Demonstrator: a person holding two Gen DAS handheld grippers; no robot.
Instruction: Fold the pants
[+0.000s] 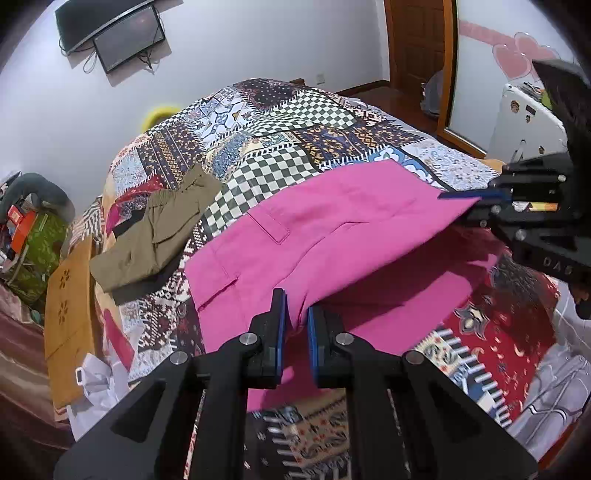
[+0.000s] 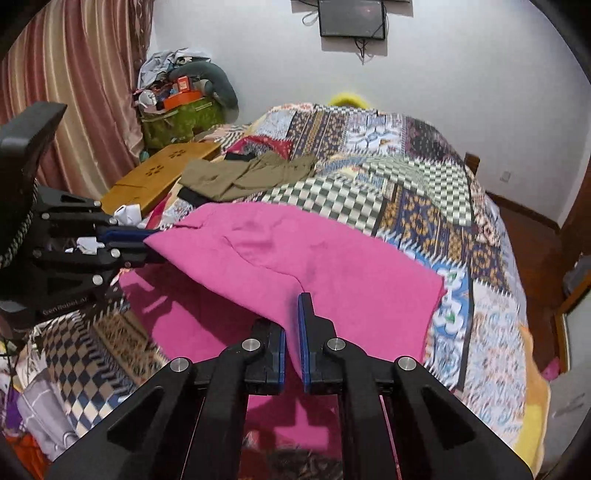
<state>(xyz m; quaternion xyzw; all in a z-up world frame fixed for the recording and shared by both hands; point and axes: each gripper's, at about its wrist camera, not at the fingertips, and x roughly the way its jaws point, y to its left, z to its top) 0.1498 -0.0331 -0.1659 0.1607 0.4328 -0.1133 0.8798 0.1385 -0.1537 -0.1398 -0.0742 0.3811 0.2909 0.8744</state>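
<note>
Pink pants [image 1: 325, 229] lie on a patchwork bedspread [image 1: 280, 122]. Their near part is lifted and folded over the lower layer. My left gripper [image 1: 295, 314] is shut on the pink cloth at one lifted corner. My right gripper [image 2: 293, 325] is shut on the other lifted corner. The pants also show in the right wrist view [image 2: 303, 266]. The right gripper shows at the right of the left wrist view [image 1: 476, 201]. The left gripper shows at the left of the right wrist view [image 2: 147, 240]. Both hold the fold edge a little above the bed.
Folded olive pants [image 1: 159, 236] lie on the bed's far left beside a wooden board [image 1: 70, 317]. A cluttered green bag [image 2: 177, 118] stands by striped curtains [image 2: 74, 92]. A monitor [image 2: 352, 18] hangs on the wall. A wooden door [image 1: 421, 40] is at the back right.
</note>
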